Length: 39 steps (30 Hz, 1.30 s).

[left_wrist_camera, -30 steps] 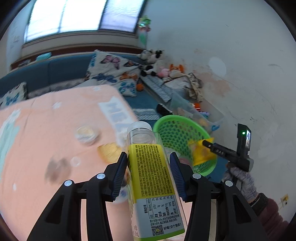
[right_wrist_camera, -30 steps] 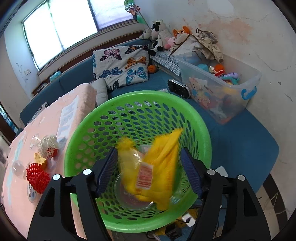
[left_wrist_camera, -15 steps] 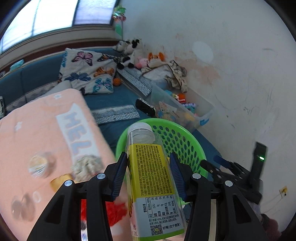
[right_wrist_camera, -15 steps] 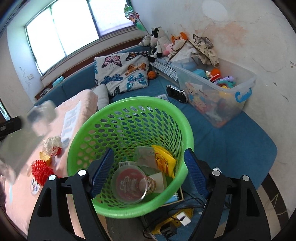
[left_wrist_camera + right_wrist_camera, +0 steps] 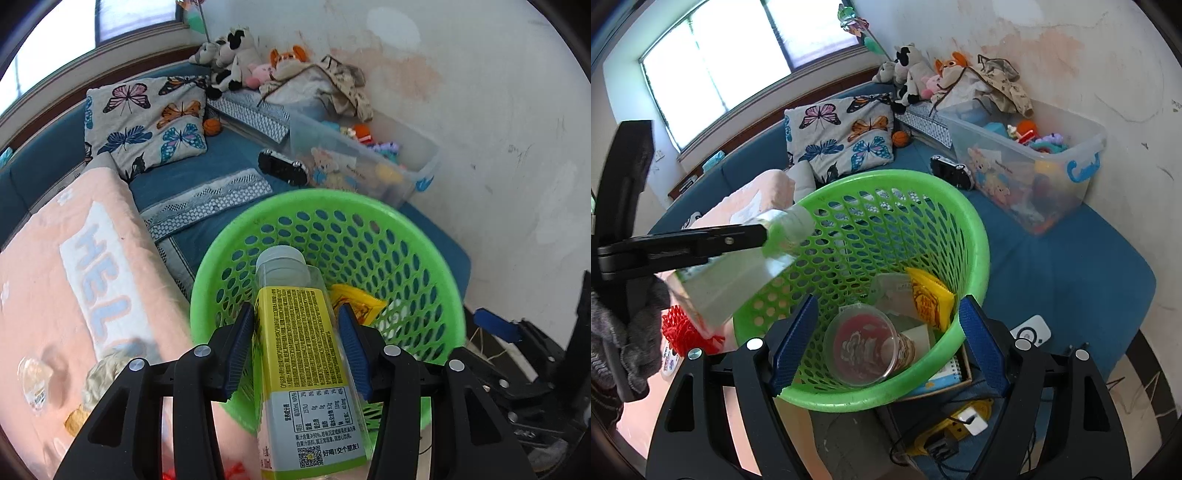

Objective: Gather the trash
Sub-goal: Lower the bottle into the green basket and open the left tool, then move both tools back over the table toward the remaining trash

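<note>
L fingers [image 5: 242, 349]: blue pads pinch the sides of a clear bottle w/ yellow label [image 5: 301, 354]; left gripper [image 5: 297, 325] tilted down, bottle cap-end fwd over the basket mouth
R fingers [image 5: 980, 347]: spread wide, nothing between the pads; right gripper [image 5: 886, 321] hangs over the near rim of the green basket [image 5: 975, 236], jaws have just been opening, now empty
bottle, R view: [image 5: 738, 273] slants in from the left, cap end over the basket's left rim, held side-on by the black left-gripper arm
basket contents: yellow wrapper [image 5: 929, 299] against the right inner wall, clear cup w/ red inside [image 5: 862, 347] lying near the front, pale packet [image 5: 890, 291] behind it
basket spot: by the edge of the peach cloth [image 5: 48, 291] w/ "HEL" letters, blue sofa seat [image 5: 1071, 266] behind
left on cloth: red spiky thing [image 5: 679, 330], small clear lid [image 5: 33, 374], crumpled bits near the cloth edge – blurred, can't tell what
person: grey knit sleeve [image 5: 631, 325] at far left of R view
bkgd: butterfly pillow [image 5: 842, 136], clear toy bin [image 5: 1034, 166], plush toys [image 5: 912, 74] in the corner
</note>
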### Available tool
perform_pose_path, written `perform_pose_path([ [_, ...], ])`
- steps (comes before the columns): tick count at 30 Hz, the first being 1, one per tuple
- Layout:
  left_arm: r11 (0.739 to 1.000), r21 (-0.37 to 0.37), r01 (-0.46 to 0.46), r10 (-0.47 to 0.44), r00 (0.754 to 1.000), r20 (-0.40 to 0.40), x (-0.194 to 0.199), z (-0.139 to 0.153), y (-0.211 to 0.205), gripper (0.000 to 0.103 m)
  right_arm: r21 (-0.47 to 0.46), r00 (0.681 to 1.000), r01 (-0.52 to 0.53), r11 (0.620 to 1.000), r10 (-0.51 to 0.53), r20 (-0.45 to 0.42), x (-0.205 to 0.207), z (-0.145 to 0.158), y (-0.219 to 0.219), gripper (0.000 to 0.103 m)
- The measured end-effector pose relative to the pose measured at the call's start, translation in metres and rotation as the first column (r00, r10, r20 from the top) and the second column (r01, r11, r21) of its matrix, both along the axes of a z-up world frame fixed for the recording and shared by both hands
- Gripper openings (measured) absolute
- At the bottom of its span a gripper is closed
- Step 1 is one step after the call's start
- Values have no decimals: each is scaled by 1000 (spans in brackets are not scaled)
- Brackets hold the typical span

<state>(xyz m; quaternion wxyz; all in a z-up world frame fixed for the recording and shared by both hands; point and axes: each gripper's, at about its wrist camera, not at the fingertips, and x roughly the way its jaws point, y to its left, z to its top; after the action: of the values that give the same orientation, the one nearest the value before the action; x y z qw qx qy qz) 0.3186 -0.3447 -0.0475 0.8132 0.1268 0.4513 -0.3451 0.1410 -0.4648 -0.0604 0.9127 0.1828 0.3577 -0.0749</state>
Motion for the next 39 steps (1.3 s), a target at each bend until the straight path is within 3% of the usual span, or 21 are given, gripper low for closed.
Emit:
perform_pose_path([
  [10,1000,-10,10,-10,999,40,-3,9,0,48,2,1000,-3,1000,3,10,-6,4,2,78],
  [15,998,-69,-12,15,998,55,-18,28,25,48,-4,999,-23,1000,23,27,-14,13,12,78],
  [25,985,-132,-108,126,984,129,-62,59,119,48,0,995,-81,997,81,53,-30,22,45,78],
  [39,930,-176,-323,345,932,109,-103,52,250,48,-5,968,-248,969,248,44,-23,21,127,78],
])
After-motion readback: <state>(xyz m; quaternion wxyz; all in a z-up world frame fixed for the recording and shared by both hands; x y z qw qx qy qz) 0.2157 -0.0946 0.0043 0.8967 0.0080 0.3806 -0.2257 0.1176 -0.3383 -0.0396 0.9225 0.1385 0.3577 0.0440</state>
